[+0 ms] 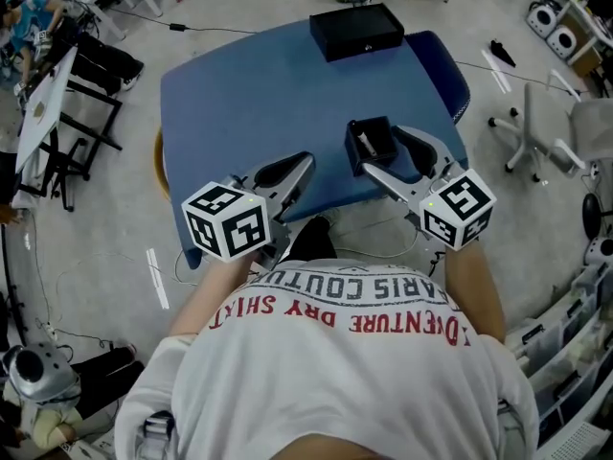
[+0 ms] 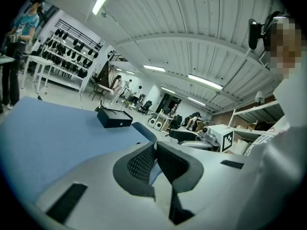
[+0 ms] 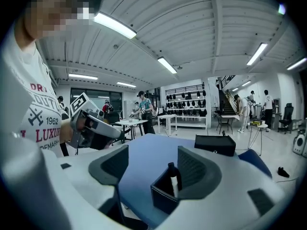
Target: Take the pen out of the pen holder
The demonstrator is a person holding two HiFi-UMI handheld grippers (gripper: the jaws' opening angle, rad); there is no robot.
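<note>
A square black pen holder [image 1: 374,143] stands near the front right of the blue table [image 1: 249,103]. A pen [image 3: 173,177] with a black cap and a white barrel stands upright inside the pen holder [image 3: 163,198]. My right gripper [image 3: 154,166] is open, and the holder sits between its two jaws, closer to the right one, with neither pad touching the pen. From the head view the right gripper [image 1: 381,151] straddles the holder. My left gripper [image 1: 303,164] hovers at the table's front edge, left of the holder. The left gripper [image 2: 154,161] is shut with nothing in it.
A flat black box [image 1: 355,30] lies at the table's far edge, also seen as the box [image 3: 215,144] beyond the holder. Office chairs [image 1: 546,132], racks and cables surround the table. People stand at benches in the background.
</note>
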